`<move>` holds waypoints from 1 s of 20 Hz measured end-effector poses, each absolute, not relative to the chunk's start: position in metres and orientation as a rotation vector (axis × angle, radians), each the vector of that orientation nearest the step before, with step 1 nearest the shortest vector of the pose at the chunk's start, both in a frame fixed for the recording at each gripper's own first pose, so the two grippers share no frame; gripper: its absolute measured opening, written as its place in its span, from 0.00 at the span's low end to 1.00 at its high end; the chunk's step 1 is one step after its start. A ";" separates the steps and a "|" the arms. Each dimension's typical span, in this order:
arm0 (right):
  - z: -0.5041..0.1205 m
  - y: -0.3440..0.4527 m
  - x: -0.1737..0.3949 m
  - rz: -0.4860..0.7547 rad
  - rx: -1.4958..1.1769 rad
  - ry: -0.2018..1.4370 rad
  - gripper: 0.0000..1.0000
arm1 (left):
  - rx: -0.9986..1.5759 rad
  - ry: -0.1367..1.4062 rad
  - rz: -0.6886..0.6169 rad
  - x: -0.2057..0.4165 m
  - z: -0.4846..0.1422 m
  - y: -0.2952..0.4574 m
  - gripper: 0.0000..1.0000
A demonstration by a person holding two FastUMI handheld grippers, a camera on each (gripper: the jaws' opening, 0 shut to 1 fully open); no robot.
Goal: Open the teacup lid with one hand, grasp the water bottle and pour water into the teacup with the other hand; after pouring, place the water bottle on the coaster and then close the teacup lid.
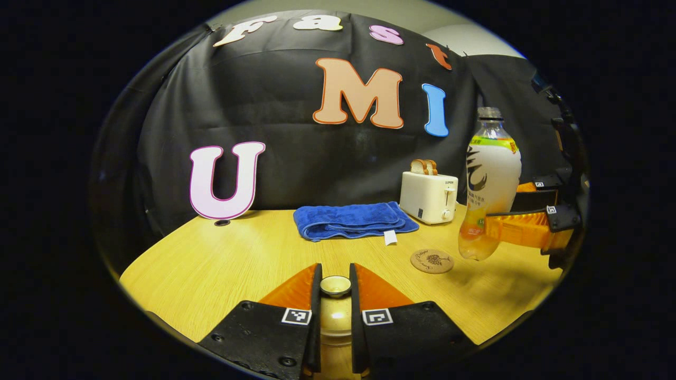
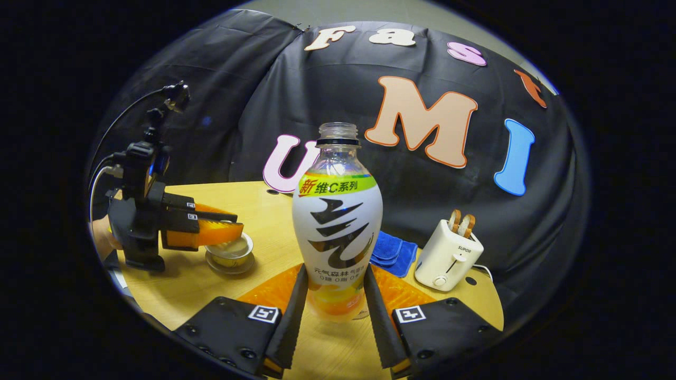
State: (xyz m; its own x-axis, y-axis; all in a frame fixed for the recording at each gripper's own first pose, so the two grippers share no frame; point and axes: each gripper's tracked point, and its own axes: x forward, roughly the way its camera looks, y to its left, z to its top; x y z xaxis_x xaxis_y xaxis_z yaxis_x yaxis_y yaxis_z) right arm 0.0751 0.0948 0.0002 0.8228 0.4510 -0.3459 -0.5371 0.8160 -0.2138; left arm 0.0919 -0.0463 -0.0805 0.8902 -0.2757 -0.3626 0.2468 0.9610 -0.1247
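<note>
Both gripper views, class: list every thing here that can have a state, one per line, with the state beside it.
Water bottle: uncapped, upright, lifted off the table, clamped by the right tool.
Teacup lid: knob pinched by the left tool.
Teacup: on its saucer, under the left tool.
Coaster: bare, bottle not yet on it.
Toaster: bread slices in its slots.
Blue towel: folded, lying flat.

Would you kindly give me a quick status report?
Left hand-held gripper shut on teacup lid. Right hand-held gripper shut on water bottle. Coaster unobstructed.
</note>
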 end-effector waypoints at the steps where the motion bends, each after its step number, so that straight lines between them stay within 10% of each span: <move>1: -0.001 0.095 0.075 0.534 -0.311 0.287 0.64 | -0.067 0.388 -0.274 0.091 -0.082 -0.047 0.22; 12: -0.003 0.094 0.077 0.497 -0.279 0.300 0.65 | -0.053 0.341 -0.270 0.086 -0.079 -0.046 0.34; 17: -0.008 0.092 0.109 0.460 -0.209 0.297 0.65 | -0.014 0.278 -0.275 0.083 -0.063 -0.048 0.87; 20: -0.019 0.094 0.117 0.437 -0.173 0.305 0.65 | -0.010 0.248 -0.251 0.082 -0.054 -0.043 0.92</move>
State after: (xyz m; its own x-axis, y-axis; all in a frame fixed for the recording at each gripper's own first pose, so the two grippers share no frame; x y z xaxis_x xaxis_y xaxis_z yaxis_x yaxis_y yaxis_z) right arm 0.1173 0.0938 -0.0194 0.8616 0.3886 -0.3265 -0.4401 0.8924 -0.0994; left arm 0.0819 -0.0428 -0.0536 0.9385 -0.2468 -0.2415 0.2442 0.9689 -0.0408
